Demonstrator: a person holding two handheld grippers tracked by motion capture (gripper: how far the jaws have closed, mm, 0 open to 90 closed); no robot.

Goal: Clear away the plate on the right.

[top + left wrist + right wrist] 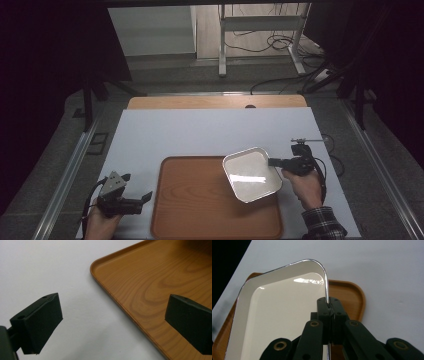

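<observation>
From my seat at the remote station, the table (200, 130) is the biggest thing I see, covered by a pale sheet with a strip of bare wood at its far edge. On its near half lies the wooden tray (195, 210), brown with rounded corners and a low rim (the grain shows clearly in the left gripper view). Over the tray's far right corner sits the white dish (251, 175), a shallow rounded rectangle with a shiny metal edge, turned at an angle to the tray; whether it rests on the tray or hangs above it I cannot tell. My right gripper (274, 162) comes in from the right and has its jaws clamped tight on the dish's rim, the thin edge pinched between the pads in the right gripper view. My left gripper (137, 189) is just left of the tray's near corner, jaws spread wide with nothing between them, one jaw over the sheet and the other over the tray.
</observation>
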